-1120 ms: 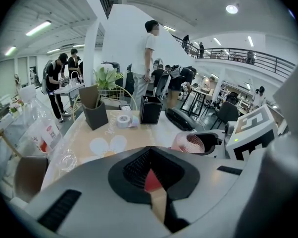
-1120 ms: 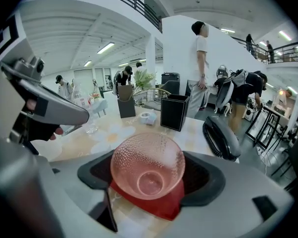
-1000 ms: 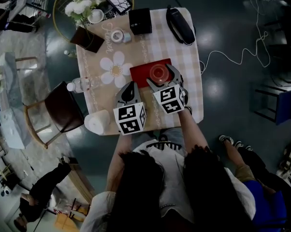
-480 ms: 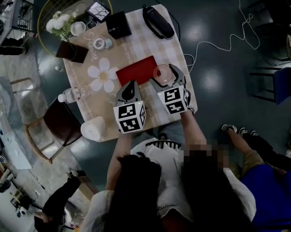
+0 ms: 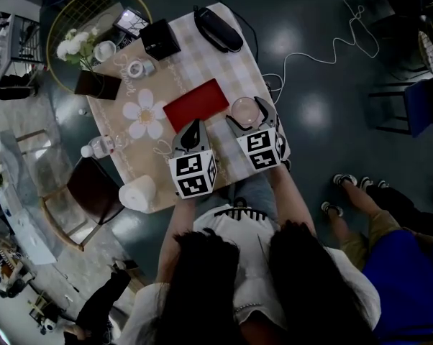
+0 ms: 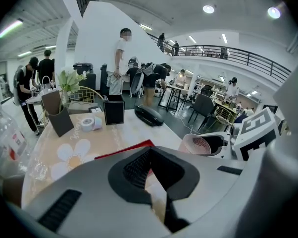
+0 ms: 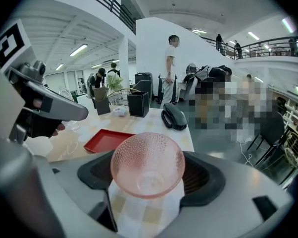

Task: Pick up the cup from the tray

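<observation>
Cup (image 5: 243, 109) of pink pebbled glass sits between the jaws of the right gripper (image 5: 247, 116), which are spread around its sides and clamp it. In the right gripper view the cup (image 7: 148, 165) fills the gap between the dark pads, its mouth turned toward the camera and checked cloth showing beneath it. From the head view it lies off the red tray (image 5: 196, 104), at the tray's 3 o'clock and just beside its short edge. Whether its base touches the table (image 5: 234, 63) cannot be told.

Nothing lies in the tray, seen in the right gripper view (image 7: 105, 140) at the cup's 10 o'clock. At the tray's 6 o'clock the left gripper (image 5: 194, 129) points toward it. In its own view its jaws are drawn together at the tips with nothing between them, and the tray's red edge (image 6: 124, 149) shows just past them.

Farther out on the table, a white daisy print (image 5: 141, 113) lies at the tray's 9 o'clock. A roll of tape (image 5: 136, 68) is at 10 o'clock, a black box (image 5: 161, 39) at 11 o'clock and a black oblong case (image 5: 218, 29) near 12 o'clock. A white roll (image 5: 136, 191) stands at 7 o'clock by the table's near corner.
</observation>
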The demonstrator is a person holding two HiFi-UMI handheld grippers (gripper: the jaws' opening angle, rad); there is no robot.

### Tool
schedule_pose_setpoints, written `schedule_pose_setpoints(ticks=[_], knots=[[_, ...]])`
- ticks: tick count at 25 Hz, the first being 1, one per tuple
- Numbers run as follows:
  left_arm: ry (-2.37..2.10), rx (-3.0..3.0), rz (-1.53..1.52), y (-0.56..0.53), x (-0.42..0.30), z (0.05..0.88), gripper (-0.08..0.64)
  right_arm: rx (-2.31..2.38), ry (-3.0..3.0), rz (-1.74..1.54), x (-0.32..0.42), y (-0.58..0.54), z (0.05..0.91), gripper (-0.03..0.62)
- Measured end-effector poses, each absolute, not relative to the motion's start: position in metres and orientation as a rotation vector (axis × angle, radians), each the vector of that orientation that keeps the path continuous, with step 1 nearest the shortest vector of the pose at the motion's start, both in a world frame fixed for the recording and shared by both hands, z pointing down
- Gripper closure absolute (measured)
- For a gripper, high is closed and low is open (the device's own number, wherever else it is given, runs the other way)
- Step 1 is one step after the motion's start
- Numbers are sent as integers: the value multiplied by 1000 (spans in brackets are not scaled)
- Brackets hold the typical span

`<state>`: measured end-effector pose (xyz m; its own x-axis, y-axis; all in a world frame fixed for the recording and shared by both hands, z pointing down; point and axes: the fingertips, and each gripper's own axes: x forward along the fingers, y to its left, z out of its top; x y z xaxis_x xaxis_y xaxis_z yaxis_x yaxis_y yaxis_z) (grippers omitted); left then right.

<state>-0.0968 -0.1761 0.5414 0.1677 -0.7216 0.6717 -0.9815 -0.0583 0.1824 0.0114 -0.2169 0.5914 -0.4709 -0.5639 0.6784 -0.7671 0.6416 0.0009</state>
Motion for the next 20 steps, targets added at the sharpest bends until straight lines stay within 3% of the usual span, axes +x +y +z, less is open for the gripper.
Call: schedule_pose_setpoints(ticks=[20], knots=[[-1579, 1830, 569, -153, -94, 546, 552, 1060, -2165, 571, 33, -194, 619, 192]])
